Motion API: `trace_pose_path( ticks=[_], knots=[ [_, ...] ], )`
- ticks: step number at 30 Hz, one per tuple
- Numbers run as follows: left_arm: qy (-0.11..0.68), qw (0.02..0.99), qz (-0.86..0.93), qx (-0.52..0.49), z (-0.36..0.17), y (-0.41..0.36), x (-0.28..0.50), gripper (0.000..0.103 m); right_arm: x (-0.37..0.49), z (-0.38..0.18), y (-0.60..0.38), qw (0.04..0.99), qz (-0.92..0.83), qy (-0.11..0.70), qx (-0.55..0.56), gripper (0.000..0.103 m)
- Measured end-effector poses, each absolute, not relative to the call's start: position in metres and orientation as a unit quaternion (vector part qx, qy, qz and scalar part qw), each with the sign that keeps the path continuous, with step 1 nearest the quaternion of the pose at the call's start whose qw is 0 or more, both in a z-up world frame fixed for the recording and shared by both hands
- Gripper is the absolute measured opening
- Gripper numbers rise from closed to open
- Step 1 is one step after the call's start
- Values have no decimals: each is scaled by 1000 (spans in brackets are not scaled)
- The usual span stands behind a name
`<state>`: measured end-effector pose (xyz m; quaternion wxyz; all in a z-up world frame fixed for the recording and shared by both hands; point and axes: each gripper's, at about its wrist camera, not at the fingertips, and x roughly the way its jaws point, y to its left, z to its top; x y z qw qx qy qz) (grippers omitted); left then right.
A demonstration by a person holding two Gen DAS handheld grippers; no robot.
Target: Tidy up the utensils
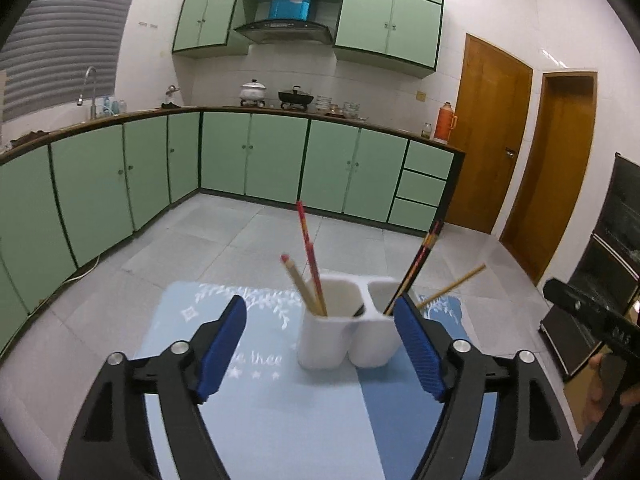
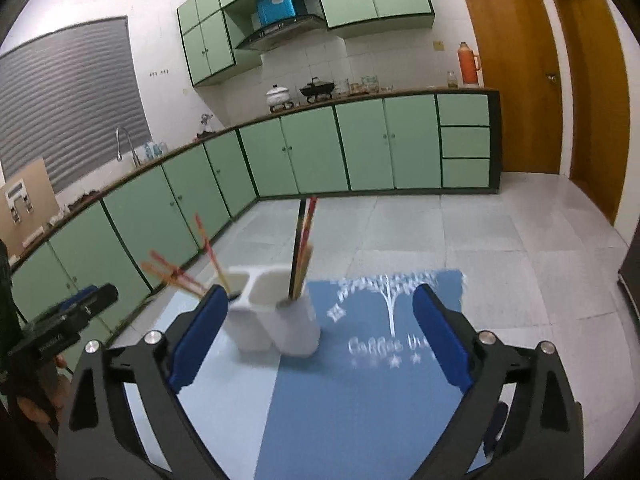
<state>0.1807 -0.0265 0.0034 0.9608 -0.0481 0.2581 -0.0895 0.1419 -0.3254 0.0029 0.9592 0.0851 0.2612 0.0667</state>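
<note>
Two tongs of mine, left and right, are hovering spread and empty before the white chopstick holder standing mid-mat.

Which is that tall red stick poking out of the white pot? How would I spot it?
Find the blue mat on the table, then the white two-cup holder standing on it. In the left wrist view, the red chopstick rises from its left cup beside shorter tan ones; it is the tallest there and red along its whole length.

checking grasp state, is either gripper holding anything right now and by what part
Nothing is held: the left gripper and right gripper are both open and empty.
</note>
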Motion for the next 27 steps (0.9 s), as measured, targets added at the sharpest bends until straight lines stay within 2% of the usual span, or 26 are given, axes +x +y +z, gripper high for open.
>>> trace_pose_path(
  ticks=[1, 9, 27],
  knots=[
    [259, 961, -86, -43, 3, -27, 175, 83, 134, 0, -323, 959, 63, 265, 79, 96],
    [252, 965, -75, -16, 13, -32, 140, 95, 95, 3, -299, 960, 71, 268, 46, 98],
    [216, 974, -69, 14, 43, -33, 97, 97, 61, 47, -281, 966, 103, 236, 25, 98]
  ],
)
